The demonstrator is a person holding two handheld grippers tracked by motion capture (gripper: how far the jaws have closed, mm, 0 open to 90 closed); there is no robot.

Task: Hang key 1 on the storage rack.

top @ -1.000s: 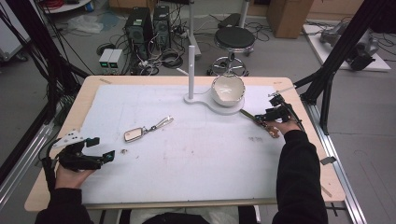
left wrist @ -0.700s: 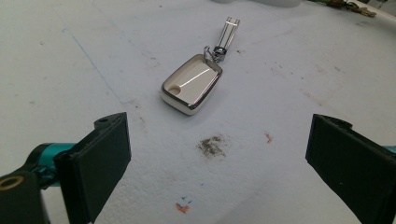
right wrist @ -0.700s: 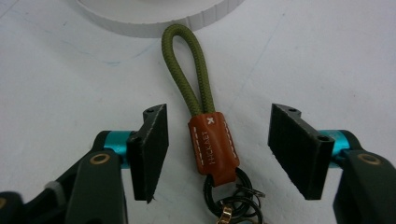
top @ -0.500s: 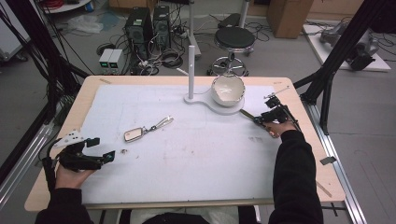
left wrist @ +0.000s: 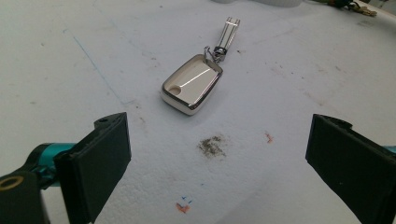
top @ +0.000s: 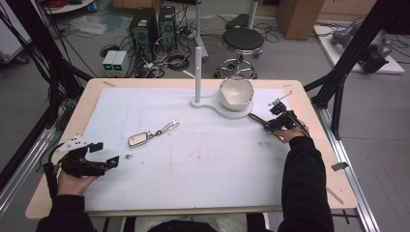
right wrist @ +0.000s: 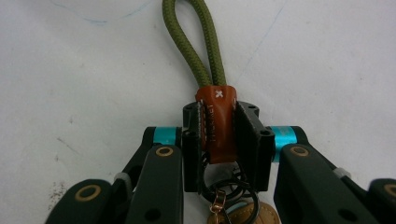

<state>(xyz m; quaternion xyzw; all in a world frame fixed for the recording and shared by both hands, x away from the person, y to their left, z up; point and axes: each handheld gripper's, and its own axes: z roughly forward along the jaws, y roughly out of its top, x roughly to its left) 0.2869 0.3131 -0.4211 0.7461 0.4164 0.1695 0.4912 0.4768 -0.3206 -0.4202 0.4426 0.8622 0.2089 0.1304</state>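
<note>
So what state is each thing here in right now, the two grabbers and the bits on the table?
Left gripper: open, jaws wide apart, nothing between them.
Right gripper: its jaws have just been closing and are shut on the brown leather tab.
Brown leather tab: pinched between the pads.
Green cord loop: lying flat on the table.
Silver key fob: lying flat, untouched.
White bowl: upright on its stand.

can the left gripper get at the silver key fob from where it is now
Probably yes. The left gripper is open, and the key fob lies on bare table just ahead of its jaws with nothing between. The right gripper is far off, shut on a green lanyard.
</note>
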